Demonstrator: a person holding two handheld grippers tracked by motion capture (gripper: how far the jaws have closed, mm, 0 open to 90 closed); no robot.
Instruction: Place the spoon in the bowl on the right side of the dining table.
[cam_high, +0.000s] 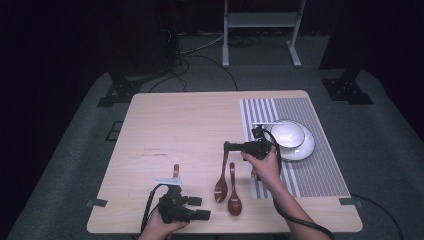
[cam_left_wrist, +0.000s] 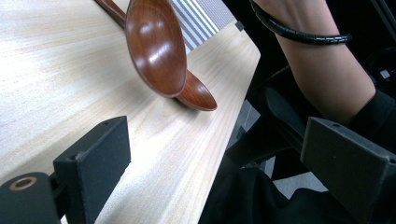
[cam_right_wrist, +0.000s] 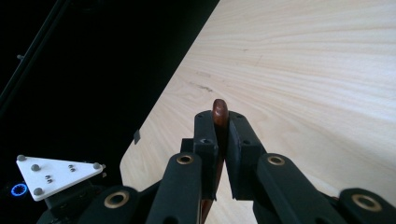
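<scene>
Two spoons (cam_high: 228, 187) side by side on table (cam_high: 185, 125), left of bowl (cam_high: 287, 133) on plate (cam_high: 302, 150).

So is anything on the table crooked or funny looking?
One wooden spoon looks odd: the right gripper pinches its handle tip, so it hangs tilted with its scoop down by the other spoon lying flat. The bowl sits neatly on its plate. Nothing looks spilled or broken.

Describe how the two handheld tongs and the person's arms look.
Both tongs, left and right, are black with blocky square-ended jaws and brass-coloured pivot rings. Each trails a black cable; the right one's is spiral-wrapped. A white three-cornered plate with grey studs tops the left. Forearms bare; a black sleeve shows.
</scene>
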